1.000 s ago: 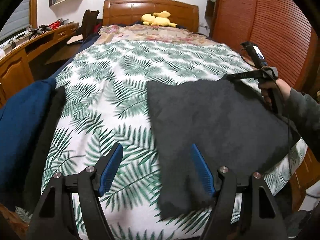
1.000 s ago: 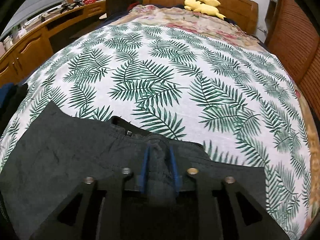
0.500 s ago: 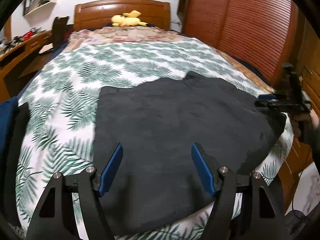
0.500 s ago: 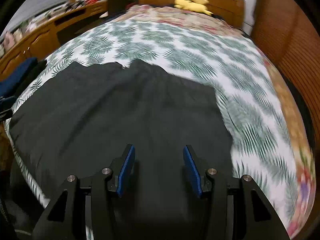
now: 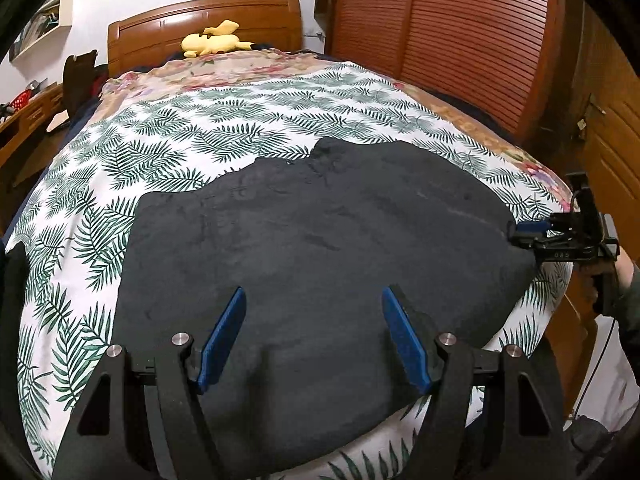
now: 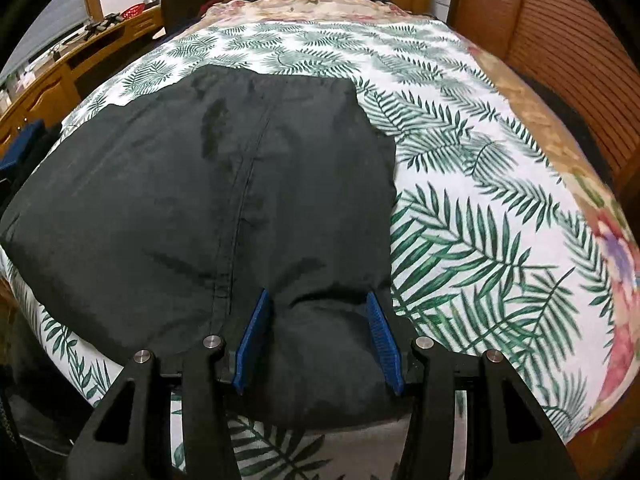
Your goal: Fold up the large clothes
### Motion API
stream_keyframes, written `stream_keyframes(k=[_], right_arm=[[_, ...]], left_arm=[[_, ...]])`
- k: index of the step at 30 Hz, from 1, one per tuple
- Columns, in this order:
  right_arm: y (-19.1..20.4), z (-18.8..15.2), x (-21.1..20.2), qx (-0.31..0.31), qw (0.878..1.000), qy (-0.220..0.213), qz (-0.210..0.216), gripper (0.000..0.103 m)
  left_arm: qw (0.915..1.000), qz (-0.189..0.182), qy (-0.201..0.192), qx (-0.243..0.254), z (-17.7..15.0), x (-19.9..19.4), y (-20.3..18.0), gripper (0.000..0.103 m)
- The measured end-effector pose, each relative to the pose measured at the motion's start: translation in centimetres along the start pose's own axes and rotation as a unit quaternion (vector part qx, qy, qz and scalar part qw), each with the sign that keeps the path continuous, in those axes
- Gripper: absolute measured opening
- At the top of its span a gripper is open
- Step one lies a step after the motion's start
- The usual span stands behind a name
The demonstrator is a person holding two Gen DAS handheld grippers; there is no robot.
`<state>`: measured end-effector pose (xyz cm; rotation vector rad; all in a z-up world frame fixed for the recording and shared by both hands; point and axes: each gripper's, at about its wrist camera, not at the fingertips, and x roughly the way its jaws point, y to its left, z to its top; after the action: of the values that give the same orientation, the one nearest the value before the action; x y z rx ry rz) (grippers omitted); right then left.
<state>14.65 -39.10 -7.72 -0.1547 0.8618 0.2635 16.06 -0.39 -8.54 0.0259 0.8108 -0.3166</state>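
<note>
A large black garment (image 5: 320, 248) lies spread flat across the foot of the bed; it also fills the left of the right wrist view (image 6: 208, 200). My left gripper (image 5: 314, 320) is open above the garment's near edge, its blue pads wide apart. My right gripper (image 6: 318, 320) is open, its blue pads either side of a hump of the garment's near right corner. In the left wrist view the right gripper (image 5: 532, 232) sits at the garment's far right edge.
The bed has a white sheet with green fern leaves (image 5: 168, 148) and a wooden headboard (image 5: 208, 16) with a yellow plush toy (image 5: 216, 42). A slatted wooden wardrobe (image 5: 460, 40) stands to the right. A wooden desk (image 6: 60, 68) and dark blue cloth (image 6: 20, 144) lie left.
My right gripper let go of the garment and opened, then drew back to its near right corner. The left gripper swung right, over the garment. The garment now lies flatter.
</note>
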Motion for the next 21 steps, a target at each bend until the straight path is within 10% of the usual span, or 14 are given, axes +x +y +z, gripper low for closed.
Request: stream_keyframes(k=[8, 21], right_arm=[[1.1, 0.5, -4.7, -0.015, 0.998, -0.059, -0.005, 0.052], [9.9, 0.0, -6.0, -0.085, 0.987, -0.07, 0.115, 0.052]], left_arm=[[0.9999, 0.002, 0.01, -0.005, -0.2, 0.7, -0.8, 0.072], [0.9997, 0.009, 0.023, -0.005, -0.8, 0.9, -0.9, 0.072]])
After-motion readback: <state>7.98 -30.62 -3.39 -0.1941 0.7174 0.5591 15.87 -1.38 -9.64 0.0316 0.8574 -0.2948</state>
